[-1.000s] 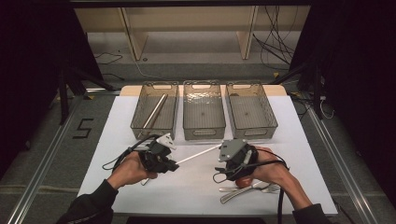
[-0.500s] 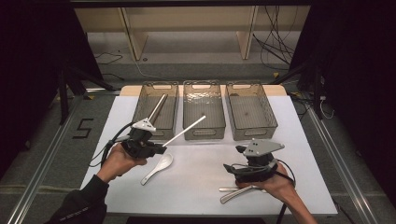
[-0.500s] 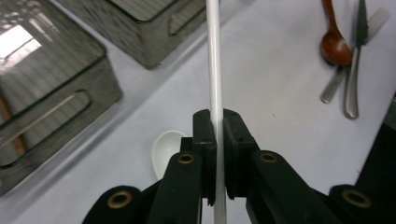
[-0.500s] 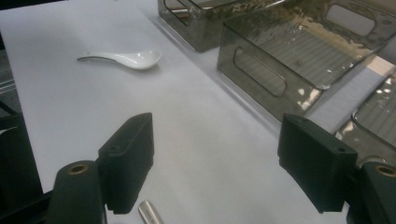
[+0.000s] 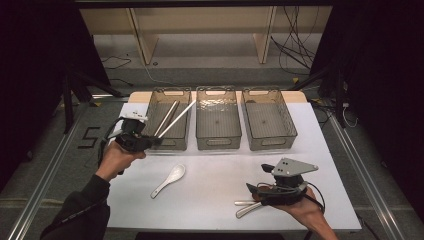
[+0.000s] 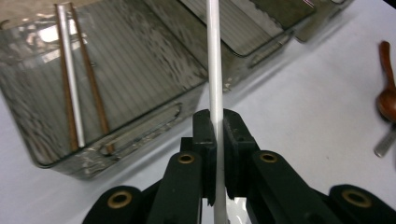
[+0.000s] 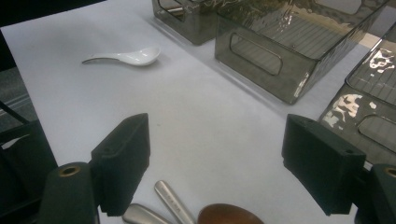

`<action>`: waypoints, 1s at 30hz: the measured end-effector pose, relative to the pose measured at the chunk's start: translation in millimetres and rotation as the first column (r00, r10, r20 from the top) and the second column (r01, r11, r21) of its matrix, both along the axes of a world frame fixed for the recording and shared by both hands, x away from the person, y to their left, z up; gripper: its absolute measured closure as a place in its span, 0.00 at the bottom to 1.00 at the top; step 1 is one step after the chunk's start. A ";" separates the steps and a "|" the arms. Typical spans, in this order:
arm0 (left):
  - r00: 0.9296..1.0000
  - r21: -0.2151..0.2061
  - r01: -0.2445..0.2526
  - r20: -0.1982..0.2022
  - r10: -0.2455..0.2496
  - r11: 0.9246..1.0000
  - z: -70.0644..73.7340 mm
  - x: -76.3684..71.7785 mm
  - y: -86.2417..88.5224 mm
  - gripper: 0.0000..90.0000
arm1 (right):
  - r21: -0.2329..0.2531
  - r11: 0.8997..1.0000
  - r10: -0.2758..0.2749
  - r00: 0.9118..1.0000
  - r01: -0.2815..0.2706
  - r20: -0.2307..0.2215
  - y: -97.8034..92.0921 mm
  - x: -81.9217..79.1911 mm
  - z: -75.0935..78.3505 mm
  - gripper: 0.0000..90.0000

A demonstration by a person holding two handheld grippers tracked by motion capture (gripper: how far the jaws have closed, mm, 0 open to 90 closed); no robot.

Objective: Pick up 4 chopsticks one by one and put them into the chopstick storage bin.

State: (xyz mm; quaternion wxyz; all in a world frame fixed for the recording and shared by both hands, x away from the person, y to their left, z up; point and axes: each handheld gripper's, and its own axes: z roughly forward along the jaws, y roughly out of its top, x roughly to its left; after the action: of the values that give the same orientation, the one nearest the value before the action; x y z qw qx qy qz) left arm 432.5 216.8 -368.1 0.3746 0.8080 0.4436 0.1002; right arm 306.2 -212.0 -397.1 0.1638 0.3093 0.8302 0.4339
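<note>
The white table (image 5: 210, 200) ends close behind the three bins and close in front of both hands; dark floor and metal rails lie past its left and right edges. Its broadest bare stretch lies between the bins and the person's hands, broken by the white ceramic spoon (image 5: 169, 180) near its middle. Three smoky clear bins stand side by side along the far edge: the left bin (image 5: 155, 102) holds two chopsticks (image 6: 77, 79), one pale and one brown, lying lengthwise; the middle bin (image 5: 218, 137) and right bin (image 5: 282, 137) look bare inside. A "5" (image 5: 89, 137) is marked on the floor left of the table.

The left gripper (image 5: 151, 141) sits at the near edge of the left bin, its jaws pinched narrowly on a white chopstick (image 5: 177, 119) that slants up and away over that bin's rim. The right gripper (image 5: 254, 191) hovers low near the table's front right, jaws spread wide and empty. Just beneath it lie metal cutlery handles (image 5: 246, 207) and a brown spoon (image 7: 229, 215), none touched by the jaws.
</note>
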 end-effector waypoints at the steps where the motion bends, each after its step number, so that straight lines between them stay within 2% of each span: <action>1: 1.000 -0.008 -0.018 0.000 0.018 1.000 0.1 3.8 2.4 0.94 | 0.007 1.000 -0.001 1.000 0.001 -0.004 -0.8 -1.2 -0.1 0.27; 7: 0.996 -0.014 -0.094 -0.010 0.093 0.996 1.6 25.3 11.7 0.94 | 0.013 1.000 -0.006 1.000 0.006 -0.011 -2.7 -7.0 -1.2 0.26; 13: 0.989 0.006 -0.144 -0.016 0.144 0.990 -0.6 47.4 12.6 0.94 | 0.018 1.000 -0.003 1.000 0.003 -0.006 -3.4 -10.5 -0.1 0.26; 18: 0.983 0.029 -0.180 -0.042 0.181 0.983 -8.4 65.8 11.0 0.94 | 0.026 1.000 0.004 1.000 -0.004 -0.010 -3.6 -13.1 0.7 0.26; 25: 0.975 0.044 -0.214 -0.058 0.216 0.976 -17.3 84.5 4.2 0.94 | 0.027 1.000 0.007 1.000 -0.006 -0.010 -2.9 -14.0 1.0 0.25; 30: 0.972 0.060 -0.224 -0.064 0.227 0.973 -20.6 94.2 -1.6 0.94 | 0.029 1.000 0.009 1.000 -0.009 -0.008 -3.1 -14.3 0.9 0.25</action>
State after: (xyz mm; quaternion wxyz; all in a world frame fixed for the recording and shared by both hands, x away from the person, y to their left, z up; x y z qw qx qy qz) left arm 526.8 215.2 -388.7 0.3238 0.7648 0.5428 0.1250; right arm 291.9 -215.1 -396.2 0.1543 0.3096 0.8259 0.4453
